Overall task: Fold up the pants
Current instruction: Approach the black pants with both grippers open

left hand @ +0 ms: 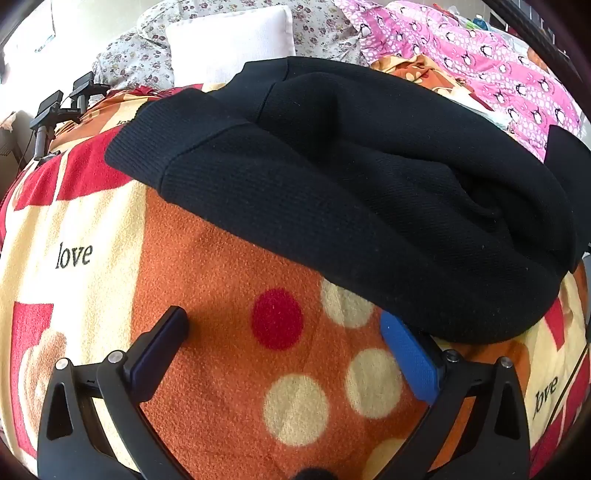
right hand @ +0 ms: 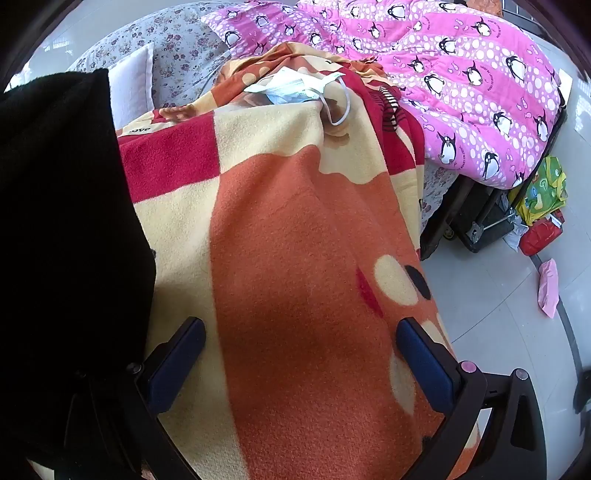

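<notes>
Black pants (left hand: 369, 177), far end cut off, blanket (left hand: 229, 258)

Bright daylight fills both sharp views, blowing out the window (left hand: 26, 33) at upper left, soft shadows darken the blanket (left hand: 229, 258), and fisheye bending with dark vignetting warps the edges.

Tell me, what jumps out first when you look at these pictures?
The big black pants grab the eye, lying bunched on the bright orange, red and cream blanket with its polka dots. Behind them spreads a pink quilt covered in penguins, and a white face mask lies at the blanket's far end. Both pairs of tongs, left and right, are open over the blanket.
</notes>
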The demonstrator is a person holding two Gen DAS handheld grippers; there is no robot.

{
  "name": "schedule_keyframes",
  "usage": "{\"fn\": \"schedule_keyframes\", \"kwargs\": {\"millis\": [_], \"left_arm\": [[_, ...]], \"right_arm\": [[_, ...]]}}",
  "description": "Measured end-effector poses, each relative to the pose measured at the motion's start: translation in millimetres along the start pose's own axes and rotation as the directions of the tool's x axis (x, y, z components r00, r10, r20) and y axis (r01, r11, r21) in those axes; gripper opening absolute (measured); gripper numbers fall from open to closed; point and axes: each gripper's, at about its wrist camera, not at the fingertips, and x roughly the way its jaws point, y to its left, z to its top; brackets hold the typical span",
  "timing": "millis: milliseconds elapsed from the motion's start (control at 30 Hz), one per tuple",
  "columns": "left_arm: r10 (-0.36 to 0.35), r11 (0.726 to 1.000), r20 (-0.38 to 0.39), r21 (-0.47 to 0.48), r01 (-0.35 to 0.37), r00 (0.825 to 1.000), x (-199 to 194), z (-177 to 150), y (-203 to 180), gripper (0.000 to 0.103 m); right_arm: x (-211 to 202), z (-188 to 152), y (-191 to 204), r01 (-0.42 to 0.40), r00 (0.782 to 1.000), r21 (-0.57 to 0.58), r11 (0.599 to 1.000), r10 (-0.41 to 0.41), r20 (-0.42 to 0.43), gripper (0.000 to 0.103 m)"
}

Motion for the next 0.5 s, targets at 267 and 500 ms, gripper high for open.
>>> {"fn": "schedule_keyframes", "kwargs": {"millis": [267, 500], "left_arm": [[0.002, 1.0, 0.03, -0.017, -0.002, 1.0, -37, -3, 6, 0.101], [0.002, 0.996, 0.06, 0.086, -0.007, 0.998, -65, 4, -1, 0.101]], "right_arm": [[-1, 0, 0, 0.001, 1.0, 0.0, 1.0, -0.001, -0.001, 0.102], [0, 0, 1, 0.005, 1.0, 0.003, 1.0, -0.005, -0.001, 0.102]]}}
